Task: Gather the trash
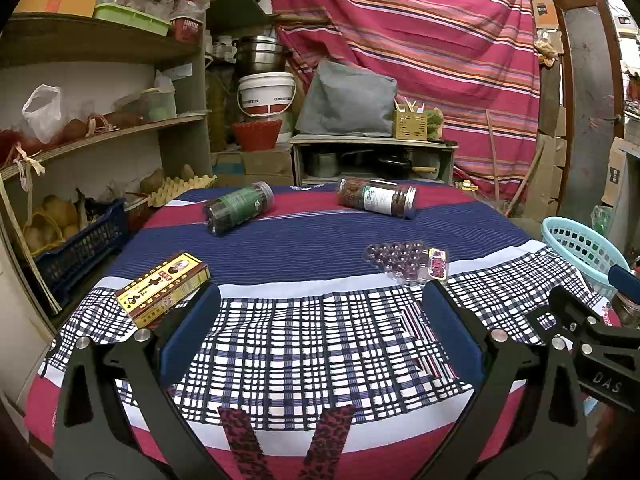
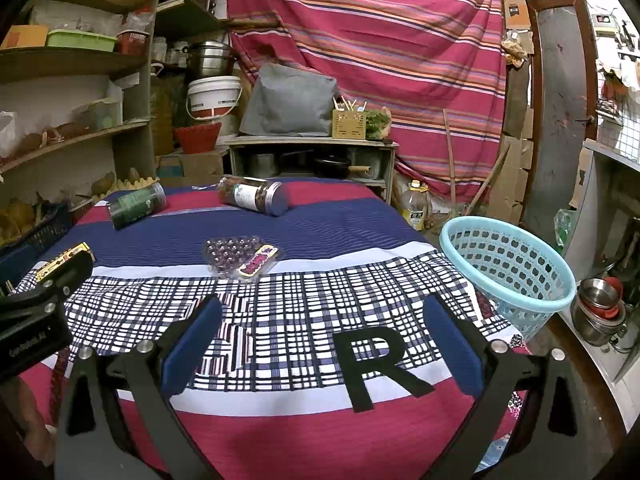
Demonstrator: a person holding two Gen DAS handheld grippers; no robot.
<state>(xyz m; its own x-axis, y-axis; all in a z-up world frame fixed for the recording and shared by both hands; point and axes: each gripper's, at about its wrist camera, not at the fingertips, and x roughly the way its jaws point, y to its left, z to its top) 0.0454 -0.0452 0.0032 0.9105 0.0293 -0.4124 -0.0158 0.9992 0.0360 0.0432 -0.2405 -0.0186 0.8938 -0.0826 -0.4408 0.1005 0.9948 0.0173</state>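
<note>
On the cloth-covered worktop (image 1: 320, 248), left to right: yellow-and-brown cardboard box (image 1: 163, 289), dark green-labelled plastic jar (image 1: 239, 208) lying down, white-labelled clear jar (image 1: 376, 197) lying down, clear blister tray of purple balls (image 1: 402, 261). Light blue plastic basket (image 2: 508, 264) at the right edge. Left gripper (image 1: 320, 328) and right gripper (image 2: 322, 338) both spread wide, holding nothing.

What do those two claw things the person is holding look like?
Both are black, angular frames with silver bolts and dark blue padded fingers. The left gripper body reads "GenRobot.AI"; the right gripper shows "DAS" lettering. A black letter R appears in its own view.
</note>
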